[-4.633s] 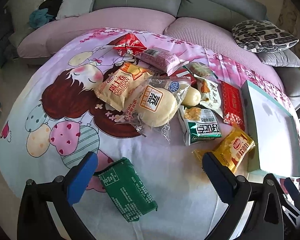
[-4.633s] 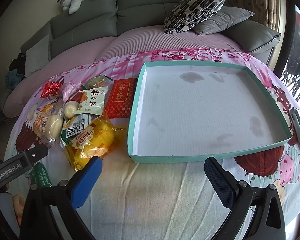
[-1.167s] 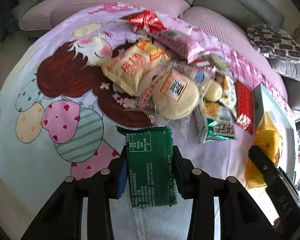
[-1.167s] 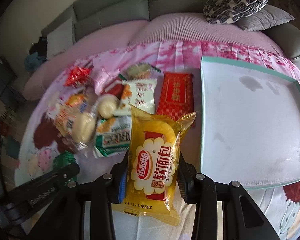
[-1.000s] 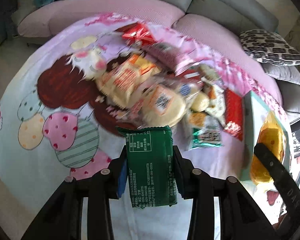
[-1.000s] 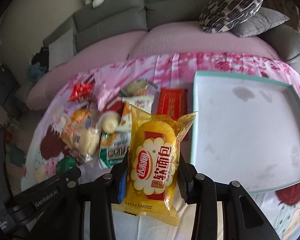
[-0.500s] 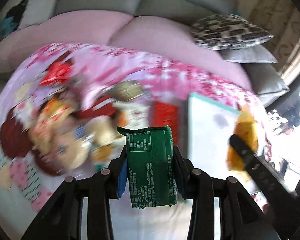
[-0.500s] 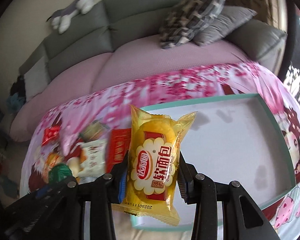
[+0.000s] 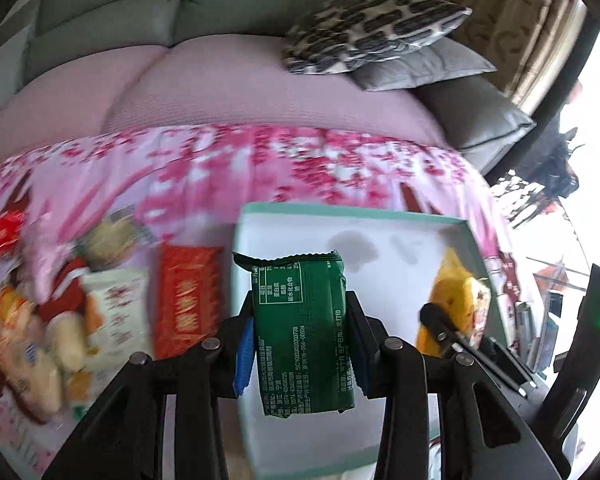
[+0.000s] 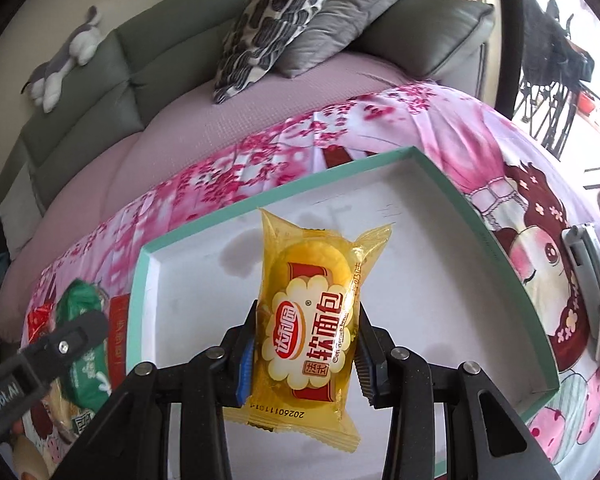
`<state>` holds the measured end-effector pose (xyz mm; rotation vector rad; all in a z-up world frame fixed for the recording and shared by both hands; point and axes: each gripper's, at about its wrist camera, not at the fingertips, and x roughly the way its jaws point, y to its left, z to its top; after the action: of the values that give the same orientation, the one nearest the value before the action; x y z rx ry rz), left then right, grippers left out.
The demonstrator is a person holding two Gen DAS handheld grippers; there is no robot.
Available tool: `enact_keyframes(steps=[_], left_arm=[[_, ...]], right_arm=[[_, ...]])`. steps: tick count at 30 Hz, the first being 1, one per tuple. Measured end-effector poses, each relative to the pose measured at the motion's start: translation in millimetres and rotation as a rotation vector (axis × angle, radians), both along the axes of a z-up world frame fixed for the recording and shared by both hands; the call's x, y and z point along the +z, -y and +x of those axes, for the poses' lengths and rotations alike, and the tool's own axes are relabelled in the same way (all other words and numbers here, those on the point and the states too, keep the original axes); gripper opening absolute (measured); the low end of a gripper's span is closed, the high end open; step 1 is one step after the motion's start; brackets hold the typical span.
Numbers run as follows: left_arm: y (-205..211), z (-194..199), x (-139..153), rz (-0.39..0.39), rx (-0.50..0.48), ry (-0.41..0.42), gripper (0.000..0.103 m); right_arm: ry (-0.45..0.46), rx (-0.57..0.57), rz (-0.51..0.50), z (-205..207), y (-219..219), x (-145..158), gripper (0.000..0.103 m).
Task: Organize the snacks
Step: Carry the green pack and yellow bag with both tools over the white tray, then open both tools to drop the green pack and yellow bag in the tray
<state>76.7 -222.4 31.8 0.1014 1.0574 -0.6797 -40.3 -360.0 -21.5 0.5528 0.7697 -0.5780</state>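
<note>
The left gripper (image 9: pixel 300 344) is clamped on a green packet (image 9: pixel 302 332) and the right gripper (image 10: pixel 305 354) on a yellow bread bag (image 10: pixel 312 312), both held above the white tray (image 10: pixel 500 264). Both packs look light, soft and crinkly with slick film, so a hold across the middle seems safest; the bread would likely squash under a hard squeeze. The tray lies on a table under a pink cartoon cloth (image 10: pixel 540 208), loose snacks (image 9: pixel 112 312) beside it, a grey sofa (image 10: pixel 172 56) behind
</note>
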Motion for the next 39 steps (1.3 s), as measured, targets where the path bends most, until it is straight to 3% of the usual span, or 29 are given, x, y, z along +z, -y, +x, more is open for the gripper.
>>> enact_keyframes(steps=[5,8,16,33,39], left_arm=[[23.9,11.0,-21.6,0.007,-0.025,-0.018,0.042],[32.8,13.8,-29.3,0.034,-0.035,0.022,0.042],[35.2,18.5,-56.5,0.078,-0.011,0.027,0.042],[-10.9,1.7,-65.2,0.085,0.046,-0.003,0.042],[-1.6,7.2,-56.4,0.070,0.036,-0.007,0.042]], right_arm=[[-0.008,-0.003,-0.045,-0.5,5.7,1.2,0.043],[-0.007,0.011,-0.040,3.1,7.0,-1.7,0.043],[-0.048,0.030,-0.045,12.9,1.3,-8.5,0.043],[-0.071,0.056,-0.034,15.1,-2.4,-15.6,0.043],[-0.067,0.071,-0.032,17.8,-5.0,-15.6,0.043]])
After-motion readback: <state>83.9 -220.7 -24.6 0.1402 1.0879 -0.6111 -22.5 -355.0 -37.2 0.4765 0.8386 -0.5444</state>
